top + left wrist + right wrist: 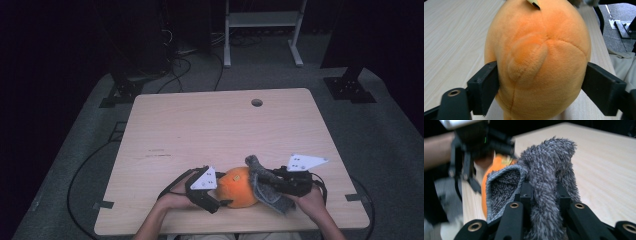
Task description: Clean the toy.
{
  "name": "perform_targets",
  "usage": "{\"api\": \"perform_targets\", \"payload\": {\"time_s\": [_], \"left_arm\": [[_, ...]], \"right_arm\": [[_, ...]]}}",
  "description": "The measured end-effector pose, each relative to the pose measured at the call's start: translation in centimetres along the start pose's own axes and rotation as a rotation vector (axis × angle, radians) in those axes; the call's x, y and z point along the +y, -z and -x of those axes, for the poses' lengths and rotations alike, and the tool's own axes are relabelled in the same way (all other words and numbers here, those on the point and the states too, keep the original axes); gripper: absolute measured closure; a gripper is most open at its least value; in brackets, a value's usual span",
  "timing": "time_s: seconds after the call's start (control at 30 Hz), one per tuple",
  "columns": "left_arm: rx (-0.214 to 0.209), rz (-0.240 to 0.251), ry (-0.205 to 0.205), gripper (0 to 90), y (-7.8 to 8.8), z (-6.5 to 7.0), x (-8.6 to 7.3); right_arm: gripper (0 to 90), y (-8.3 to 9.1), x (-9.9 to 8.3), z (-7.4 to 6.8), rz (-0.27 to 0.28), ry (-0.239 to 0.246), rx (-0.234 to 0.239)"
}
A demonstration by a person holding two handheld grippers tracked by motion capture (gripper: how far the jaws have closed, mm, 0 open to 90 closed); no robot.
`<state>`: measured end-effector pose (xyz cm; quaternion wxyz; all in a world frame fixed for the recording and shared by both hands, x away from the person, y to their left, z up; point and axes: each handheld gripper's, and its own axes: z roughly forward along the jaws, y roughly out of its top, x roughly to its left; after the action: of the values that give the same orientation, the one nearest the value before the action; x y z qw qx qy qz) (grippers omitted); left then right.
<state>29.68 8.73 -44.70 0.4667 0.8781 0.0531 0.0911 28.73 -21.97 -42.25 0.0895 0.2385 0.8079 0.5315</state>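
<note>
An orange plush toy (239, 187) lies near the table's front edge. My left gripper (223, 190) comes at it from the left. In the left gripper view both black jaws touch the sides of the plush toy (539, 62), with my left gripper (541, 82) spread wide around it. My right gripper (269, 181) is shut on a grey fuzzy cloth (262, 194), which drapes against the toy's right side. In the right gripper view the cloth (544, 170) stands up between the jaws of my right gripper (542, 188). Behind it the orange toy (491, 170) and the left gripper (466, 157) show blurred.
The light wooden table (210, 125) has a round cable hole (257, 102) near its far edge. Beyond it stand a white metal frame (262, 30), black stand bases (350, 87) and cables on the grey floor (180, 70).
</note>
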Motion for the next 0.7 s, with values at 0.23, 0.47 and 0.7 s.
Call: {"api": "perform_targets", "payload": {"time_s": [0.23,0.47,0.7], "left_arm": [[0.002,-0.022,0.045,13.9,-0.6,-0.2,-0.4],[0.016,0.0,0.063,25.0,-0.5,-0.5,-0.4],[0.024,0.008,0.039,26.4,-0.7,-0.2,-0.1]], "right_arm": [[73.1,0.4,-1.6,1.5,0.004,-0.079,-0.003],[73.1,0.9,-2.7,3.4,-0.096,-0.112,-0.093],[73.1,1.7,-0.1,1.4,0.072,-0.064,-0.019]]}}
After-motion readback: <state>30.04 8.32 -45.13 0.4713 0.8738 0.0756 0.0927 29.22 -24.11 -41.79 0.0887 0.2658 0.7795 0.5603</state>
